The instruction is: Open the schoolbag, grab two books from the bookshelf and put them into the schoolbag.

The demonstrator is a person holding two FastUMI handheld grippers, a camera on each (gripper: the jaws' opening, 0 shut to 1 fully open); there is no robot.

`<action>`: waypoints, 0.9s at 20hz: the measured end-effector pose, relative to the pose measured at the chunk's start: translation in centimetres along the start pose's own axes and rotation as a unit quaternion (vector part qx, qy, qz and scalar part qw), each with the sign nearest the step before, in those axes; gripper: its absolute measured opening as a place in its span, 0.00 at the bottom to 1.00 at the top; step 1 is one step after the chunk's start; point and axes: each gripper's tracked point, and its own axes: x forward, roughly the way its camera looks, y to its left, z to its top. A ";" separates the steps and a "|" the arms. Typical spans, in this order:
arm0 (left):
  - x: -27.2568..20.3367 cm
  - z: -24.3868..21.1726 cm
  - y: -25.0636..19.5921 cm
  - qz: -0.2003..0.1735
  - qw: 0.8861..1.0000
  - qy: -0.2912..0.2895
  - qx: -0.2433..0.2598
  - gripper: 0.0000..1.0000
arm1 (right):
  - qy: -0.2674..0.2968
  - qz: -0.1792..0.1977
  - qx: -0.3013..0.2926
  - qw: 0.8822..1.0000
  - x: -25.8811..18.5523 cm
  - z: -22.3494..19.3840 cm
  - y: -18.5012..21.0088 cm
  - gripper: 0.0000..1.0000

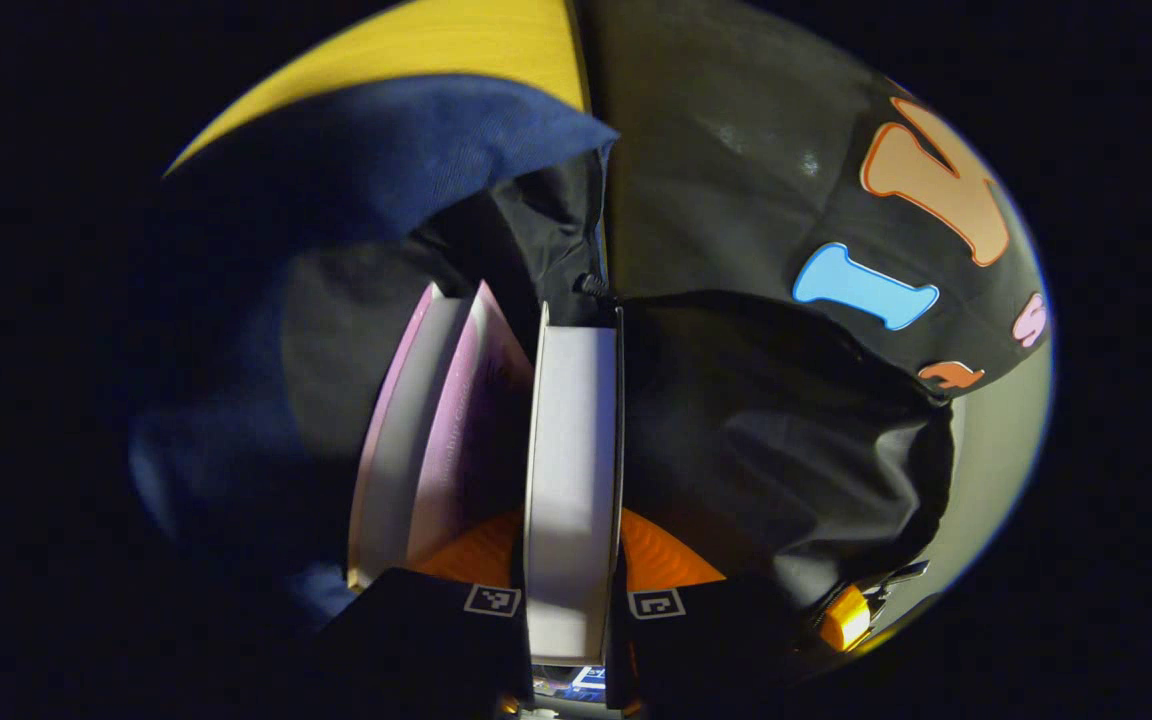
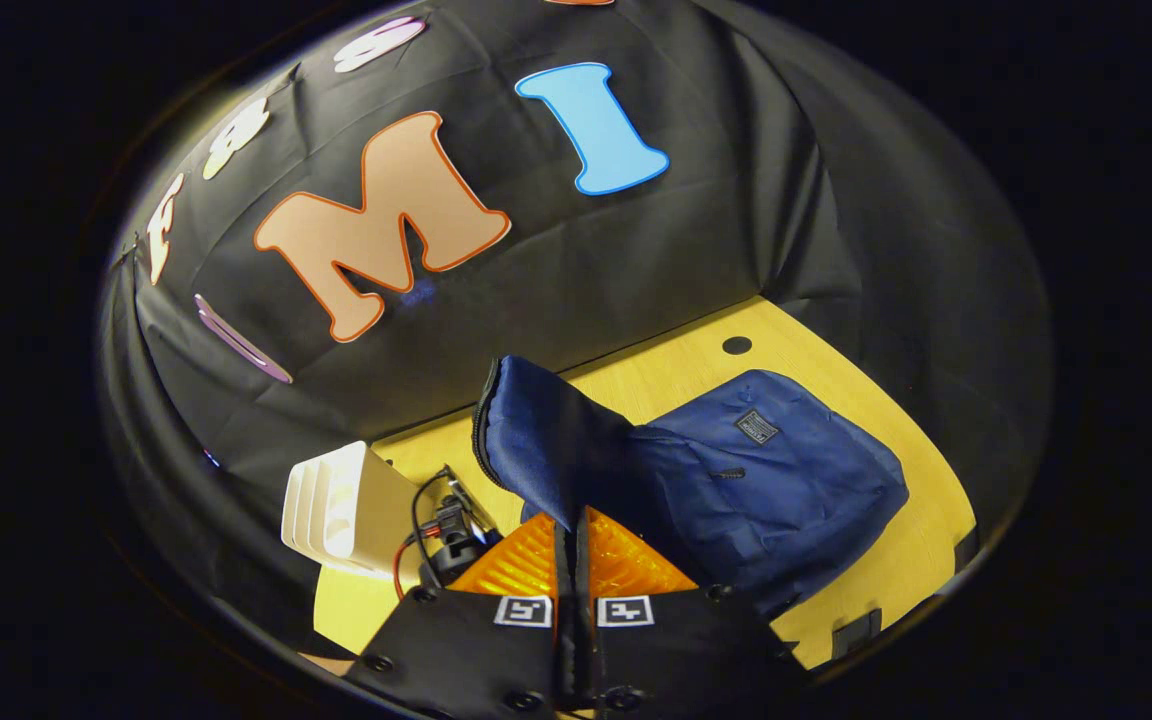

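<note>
On my left hand-held gripper (image 1: 572,585) I see the fingers clamped on a thick white-edged book (image 1: 573,470), one finger against each cover; the book runs straight away from the camera, its long axis in line with the fingers and its page edge turned toward me. Just beside it on its left a pink-covered book (image 1: 441,430) stands inside the open mouth of the navy schoolbag (image 1: 356,200), leaning slightly away from the gripped one. The bag's black lining (image 1: 786,430) folds around the right side of the gripped book, and the blue flap hangs over the top. My right hand-held gripper (image 2: 573,560) has its fingers pressed together on the flap edge of the schoolbag (image 2: 756,480), holding that flap upright while the bag's body lies on the yellow wooden table (image 2: 896,560), its long axis running away to the right. A white slotted bookshelf (image 2: 336,505) stands near the bag, to its left.
</note>
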 end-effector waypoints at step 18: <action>-0.1 0.3 0.1 0.061 0.996 -0.004 0.059 0.67 | -0.003 -0.006 0.014 1.000 -0.1 0.7 -1.0 0.03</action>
